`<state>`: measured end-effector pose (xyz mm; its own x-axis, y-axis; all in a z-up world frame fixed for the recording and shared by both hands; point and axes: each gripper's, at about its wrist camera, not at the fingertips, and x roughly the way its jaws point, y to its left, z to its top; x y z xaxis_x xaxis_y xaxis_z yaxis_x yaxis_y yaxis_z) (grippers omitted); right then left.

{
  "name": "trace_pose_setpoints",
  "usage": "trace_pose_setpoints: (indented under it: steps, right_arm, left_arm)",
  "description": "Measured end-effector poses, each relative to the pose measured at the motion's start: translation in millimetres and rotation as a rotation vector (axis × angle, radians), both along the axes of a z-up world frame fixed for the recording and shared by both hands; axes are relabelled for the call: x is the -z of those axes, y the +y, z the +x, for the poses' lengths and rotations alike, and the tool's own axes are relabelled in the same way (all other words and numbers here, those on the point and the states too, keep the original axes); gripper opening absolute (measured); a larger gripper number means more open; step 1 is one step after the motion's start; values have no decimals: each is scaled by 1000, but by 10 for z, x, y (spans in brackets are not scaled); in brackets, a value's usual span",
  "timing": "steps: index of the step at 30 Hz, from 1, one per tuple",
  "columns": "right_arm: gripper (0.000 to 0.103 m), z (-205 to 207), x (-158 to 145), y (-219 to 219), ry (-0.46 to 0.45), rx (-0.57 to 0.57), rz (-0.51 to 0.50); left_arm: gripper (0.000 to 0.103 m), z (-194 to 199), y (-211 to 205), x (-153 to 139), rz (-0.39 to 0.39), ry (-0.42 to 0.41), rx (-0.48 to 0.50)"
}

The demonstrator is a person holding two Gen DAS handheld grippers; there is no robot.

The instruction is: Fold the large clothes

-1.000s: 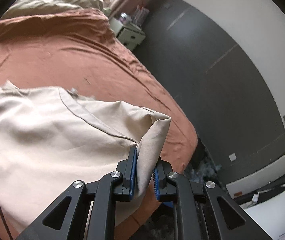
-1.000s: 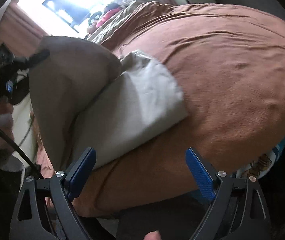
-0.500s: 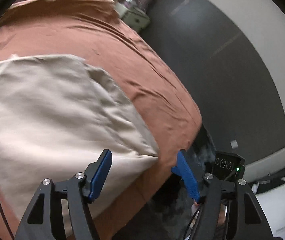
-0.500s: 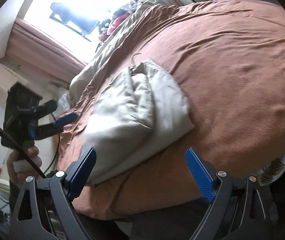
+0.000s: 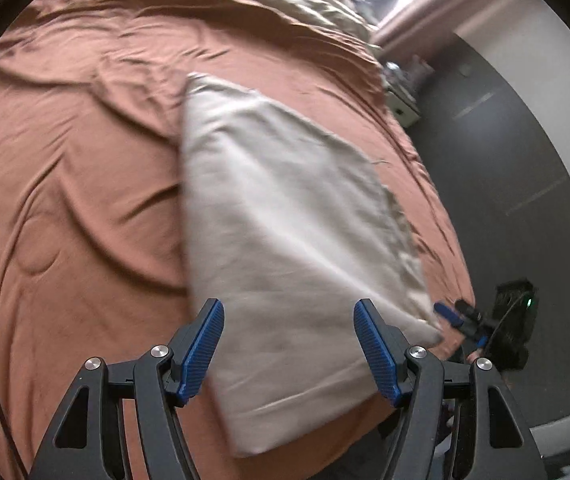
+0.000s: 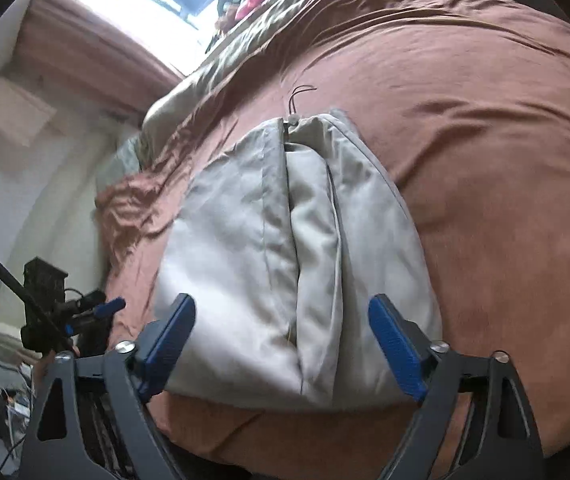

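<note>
- Left hand-held gripper (image 5: 289, 346) hovers spread over the folded beige garment (image 5: 285, 216), pinching nothing.
- Right hand-held gripper (image 6: 281, 342), jaws closing, empty: pinch all layers at the near edge on the bed (image 6: 485, 120).

Folded beige garment (image 5: 285, 240) of soft matt cloth, lightly creased. It lies on a bed (image 5: 65, 200) covered in rust-brown matt fabric, heavily wrinkled. Gripper fingers (image 5: 205, 344) have ribbed blue pads on matt black plastic arms with shiny metal screws.
</note>
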<state>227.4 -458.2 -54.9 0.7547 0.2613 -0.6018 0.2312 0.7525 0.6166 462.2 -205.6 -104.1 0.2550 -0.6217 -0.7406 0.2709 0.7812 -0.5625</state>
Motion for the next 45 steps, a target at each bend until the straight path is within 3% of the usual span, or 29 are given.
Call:
trace_pose_setpoints:
  steps: [3,11,14,22,23,24,25,27,29,33,37,45]
  right_arm:
    - [76,304,-12,-93,41,-43,29]
    - [74,1020,41,-298,140,-88,66]
    - [67,1253,44,-307,155,-119,90]
    - [53,1836,56,-256,211,-165,25]
    - [45,1921,82,-228,223,-169,19]
    - [28,1968,105,-199,231,-167,17]
    - [22,2019,142,-182,234,-168,21]
    - [9,2002,102,-120,221,-174,6]
    - [5,1945,-16,-34,193,-172,-71]
    - [4,1719,-272,52,139,-155,-182]
    - [4,1547,-344,-21,131,-101,-242]
    - [5,1330,-46,-185,162,-39,-166]
  left_arm:
    - [69,8,89,193,-2,31,-26]
    - [69,3,48,534,-21,94,-45]
    - [69,31,-30,628,-4,110,-38]
    - [69,85,-138,725,13,110,-40]
    - [69,88,-149,728,16,109,-36]
    - [67,88,-169,720,20,107,-34]
    - [66,83,-185,706,29,103,-31]
    - [64,68,-230,659,45,91,-16]
    - [62,63,-269,611,50,82,-4]
    - [57,63,-334,507,31,73,13]
    - [55,23,-438,382,-12,51,48]
    - [56,9,-660,357,31,20,78]
